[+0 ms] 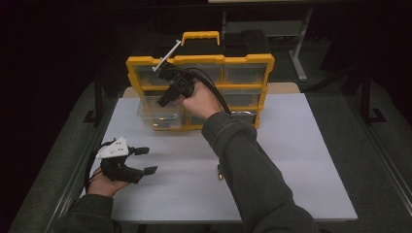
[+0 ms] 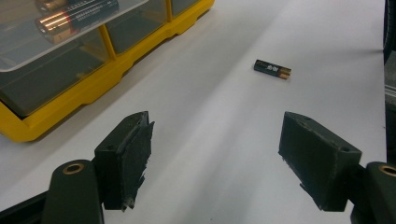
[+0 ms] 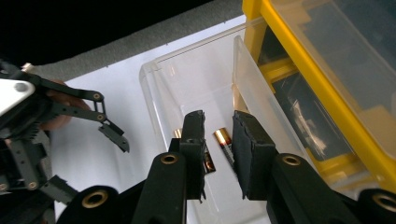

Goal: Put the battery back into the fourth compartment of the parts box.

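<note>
A yellow organizer (image 1: 245, 60) with clear drawers stands at the back of the white table. One clear drawer (image 1: 150, 115) is pulled out at its lower left. My right gripper (image 1: 163, 101) hangs over this drawer. Seen in the right gripper view, the right gripper (image 3: 218, 122) is open by a narrow gap, and two batteries (image 3: 225, 143) lie in the drawer (image 3: 161, 88) below the jaws. My left gripper (image 1: 146, 160) rests low at the table's left, wide open and empty. From the left gripper (image 2: 215, 140), a loose battery (image 2: 272, 69) lies on the table ahead.
The loose battery (image 1: 219, 172) lies near the table's middle, beside the right sleeve. The other drawers of the organizer (image 2: 93, 84) are closed, and one holds batteries (image 2: 74, 14). Dark floor surrounds the white table (image 1: 301, 160). The left gripper (image 3: 84, 161) sits to the drawer's left.
</note>
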The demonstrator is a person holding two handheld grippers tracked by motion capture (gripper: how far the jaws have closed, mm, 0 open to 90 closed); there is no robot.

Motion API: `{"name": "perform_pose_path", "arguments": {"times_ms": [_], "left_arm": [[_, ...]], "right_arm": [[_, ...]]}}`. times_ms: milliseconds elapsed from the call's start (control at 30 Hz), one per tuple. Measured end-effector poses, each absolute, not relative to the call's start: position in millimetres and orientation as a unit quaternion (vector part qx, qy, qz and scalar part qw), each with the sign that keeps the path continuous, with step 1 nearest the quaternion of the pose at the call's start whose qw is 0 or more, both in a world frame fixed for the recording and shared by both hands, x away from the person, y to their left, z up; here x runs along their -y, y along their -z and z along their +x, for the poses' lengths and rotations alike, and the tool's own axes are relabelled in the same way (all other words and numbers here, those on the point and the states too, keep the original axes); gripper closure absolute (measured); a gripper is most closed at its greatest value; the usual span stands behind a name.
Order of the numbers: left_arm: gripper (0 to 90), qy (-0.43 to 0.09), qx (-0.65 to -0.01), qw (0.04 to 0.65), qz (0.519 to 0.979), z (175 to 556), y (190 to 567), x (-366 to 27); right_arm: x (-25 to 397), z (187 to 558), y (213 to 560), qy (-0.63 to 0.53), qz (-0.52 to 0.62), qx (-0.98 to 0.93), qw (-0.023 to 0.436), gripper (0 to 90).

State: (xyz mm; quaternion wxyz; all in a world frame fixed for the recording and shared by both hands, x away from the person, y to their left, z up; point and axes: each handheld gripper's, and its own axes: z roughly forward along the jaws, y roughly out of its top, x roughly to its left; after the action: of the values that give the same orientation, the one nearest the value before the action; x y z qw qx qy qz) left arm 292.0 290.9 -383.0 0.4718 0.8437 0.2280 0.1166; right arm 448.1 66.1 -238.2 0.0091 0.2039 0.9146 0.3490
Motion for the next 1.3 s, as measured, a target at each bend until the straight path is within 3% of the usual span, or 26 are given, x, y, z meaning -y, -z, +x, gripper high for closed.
{"name": "perform_pose_path", "arguments": {"times_ms": [500,1300], "left_arm": [[24.8,-0.118,-0.224,0.465,0.848,292.6,382.6,-290.7],[24.8,-0.118,-0.223,0.464,0.849,293.4,384.4,-289.4]], "right_arm": [[-20.7,430.2,225.8,-0.37,0.214,-0.904,0.013,73.7],[43.0,410.8,249.1,-0.373,0.239,-0.896,0.02,71.3]]}}
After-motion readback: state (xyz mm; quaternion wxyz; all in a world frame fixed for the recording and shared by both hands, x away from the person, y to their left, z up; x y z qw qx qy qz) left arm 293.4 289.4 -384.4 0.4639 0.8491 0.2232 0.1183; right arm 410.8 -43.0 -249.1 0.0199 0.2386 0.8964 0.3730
